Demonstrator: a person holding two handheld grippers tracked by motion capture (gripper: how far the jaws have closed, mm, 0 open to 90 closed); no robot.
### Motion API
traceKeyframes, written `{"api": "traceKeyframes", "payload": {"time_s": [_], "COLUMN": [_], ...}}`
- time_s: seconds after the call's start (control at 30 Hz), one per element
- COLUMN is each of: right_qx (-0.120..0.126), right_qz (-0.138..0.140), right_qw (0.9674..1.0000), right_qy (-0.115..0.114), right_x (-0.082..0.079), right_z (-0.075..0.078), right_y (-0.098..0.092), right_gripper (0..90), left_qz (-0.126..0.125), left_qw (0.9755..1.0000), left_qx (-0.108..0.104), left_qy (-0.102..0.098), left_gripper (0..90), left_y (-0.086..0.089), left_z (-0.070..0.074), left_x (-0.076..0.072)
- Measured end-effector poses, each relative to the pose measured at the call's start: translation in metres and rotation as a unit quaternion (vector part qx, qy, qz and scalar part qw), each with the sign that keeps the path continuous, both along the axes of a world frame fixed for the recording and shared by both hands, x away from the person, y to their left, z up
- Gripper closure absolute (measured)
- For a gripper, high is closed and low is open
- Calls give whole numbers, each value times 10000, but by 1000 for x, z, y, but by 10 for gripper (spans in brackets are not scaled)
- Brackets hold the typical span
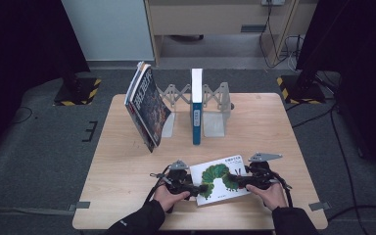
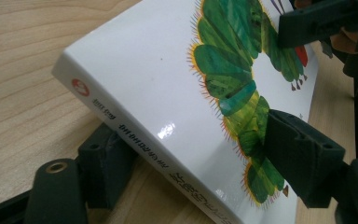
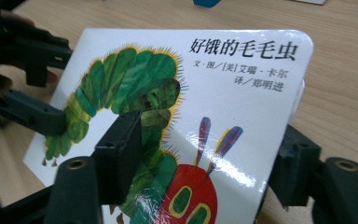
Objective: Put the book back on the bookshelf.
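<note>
Left gripper (image 1: 199, 187) and right gripper (image 1: 235, 181) each straddle an edge of the caterpillar picture book (image 1: 219, 178) lying near the front of the worktop (image 1: 127, 161), jaws apart, not visibly clamped. Judged step: grasping it to lift; next needs both closing firmly. Cover reads "好饿的毛毛虫".
</note>
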State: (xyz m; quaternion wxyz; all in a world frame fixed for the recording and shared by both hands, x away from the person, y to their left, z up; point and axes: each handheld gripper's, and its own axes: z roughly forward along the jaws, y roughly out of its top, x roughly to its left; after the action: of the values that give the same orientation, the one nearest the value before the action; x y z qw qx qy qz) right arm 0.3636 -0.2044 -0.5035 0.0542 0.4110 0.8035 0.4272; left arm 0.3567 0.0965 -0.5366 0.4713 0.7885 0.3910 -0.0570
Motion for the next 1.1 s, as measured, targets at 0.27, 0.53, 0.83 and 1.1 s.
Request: {"api": "traceKeyframes", "payload": {"time_s": [0.27, 0.53, 0.83, 1.1], "right_qx": [-150, -479, -553, -337], "right_qz": [-104, -330, -541, -641], "right_qw": [9998, 9983, 9964, 9972], "right_qy": [-107, -40, 339, 204], "right_x": [0, 3, 6, 4], "right_z": [1, -3, -14, -13], "right_y": [-1, -6, -9, -8], "right_gripper": [252, 270, 258, 305], "left_qz": [73, 119, 150, 188], "left_qw": [9999, 9999, 9999, 9994], "left_qx": [-21, -9, 54, -166], "left_qy": [74, 70, 31, 223], "left_gripper": [317, 358, 402, 411], "left_y": [4, 5, 4, 6], "left_z": [0, -1, 0, -2], "left_x": [1, 2, 1, 3]}}
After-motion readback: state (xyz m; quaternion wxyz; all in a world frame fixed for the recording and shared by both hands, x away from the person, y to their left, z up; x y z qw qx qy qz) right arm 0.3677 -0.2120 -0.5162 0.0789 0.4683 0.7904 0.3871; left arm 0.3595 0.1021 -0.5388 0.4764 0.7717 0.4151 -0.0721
